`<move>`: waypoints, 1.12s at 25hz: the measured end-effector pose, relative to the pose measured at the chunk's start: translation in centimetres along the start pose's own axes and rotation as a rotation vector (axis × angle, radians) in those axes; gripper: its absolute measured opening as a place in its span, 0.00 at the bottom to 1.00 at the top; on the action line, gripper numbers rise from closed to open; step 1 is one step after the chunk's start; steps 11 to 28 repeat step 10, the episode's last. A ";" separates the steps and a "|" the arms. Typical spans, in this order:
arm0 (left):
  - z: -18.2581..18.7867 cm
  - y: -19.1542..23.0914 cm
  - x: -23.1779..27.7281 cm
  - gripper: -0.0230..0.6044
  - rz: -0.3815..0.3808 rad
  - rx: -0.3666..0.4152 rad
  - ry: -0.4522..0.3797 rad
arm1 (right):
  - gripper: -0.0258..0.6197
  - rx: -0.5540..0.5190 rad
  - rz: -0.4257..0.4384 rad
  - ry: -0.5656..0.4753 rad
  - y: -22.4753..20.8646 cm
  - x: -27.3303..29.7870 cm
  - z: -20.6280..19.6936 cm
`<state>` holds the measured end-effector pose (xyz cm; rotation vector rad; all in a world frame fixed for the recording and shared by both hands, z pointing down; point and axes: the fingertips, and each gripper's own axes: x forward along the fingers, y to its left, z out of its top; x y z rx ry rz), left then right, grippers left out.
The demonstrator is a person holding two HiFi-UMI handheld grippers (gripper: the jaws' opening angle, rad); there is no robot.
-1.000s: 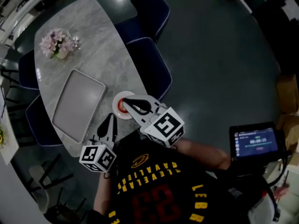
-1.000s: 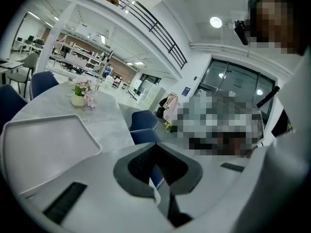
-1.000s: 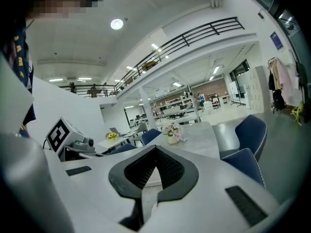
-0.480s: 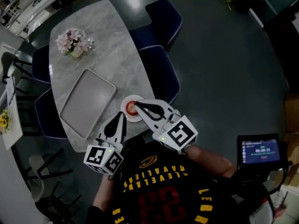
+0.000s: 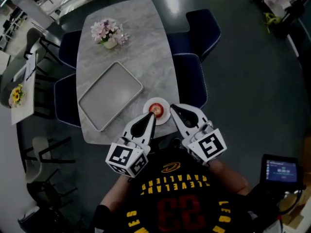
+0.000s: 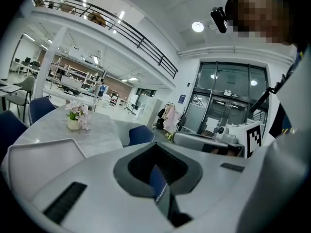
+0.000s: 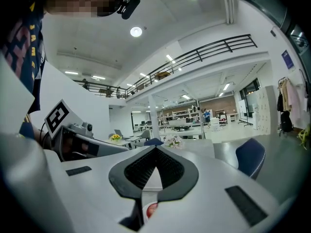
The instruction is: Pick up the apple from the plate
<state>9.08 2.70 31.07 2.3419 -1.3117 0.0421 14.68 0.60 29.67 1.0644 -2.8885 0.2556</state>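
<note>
The right gripper (image 5: 173, 107) has swung off the plate (image 5: 165, 118), and the left gripper (image 5: 152, 115) has come up to its near rim.
Both grippers are pressed together at the tips and hold nothing. The apple (image 5: 156, 109) sits mid-plate at the table's (image 5: 146, 57) near edge, just ahead of the left tips and to the left of the right tips, so the left gripper looks nearer. The tray (image 5: 111, 95) and flowers (image 5: 109, 32) lie beyond.

head view: overhead, steeply down | gripper views: low, share table (image 5: 146, 42)
</note>
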 end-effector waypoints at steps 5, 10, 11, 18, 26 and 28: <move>0.5 -0.3 0.0 0.04 0.034 0.014 -0.023 | 0.05 -0.034 0.014 -0.004 -0.2 -0.4 0.2; 0.6 0.2 -0.2 0.04 0.049 0.048 -0.055 | 0.05 -0.052 0.018 -0.010 -0.1 -0.3 0.2; 0.6 0.2 -0.2 0.04 0.049 0.048 -0.055 | 0.05 -0.052 0.018 -0.010 -0.1 -0.3 0.2; 0.6 0.2 -0.2 0.04 0.049 0.048 -0.055 | 0.05 -0.052 0.018 -0.010 -0.1 -0.3 0.2; 0.6 0.2 -0.2 0.04 0.049 0.048 -0.055 | 0.05 -0.052 0.018 -0.010 -0.1 -0.3 0.2; 0.6 0.2 -0.2 0.04 0.049 0.048 -0.055 | 0.05 -0.052 0.018 -0.010 -0.1 -0.3 0.2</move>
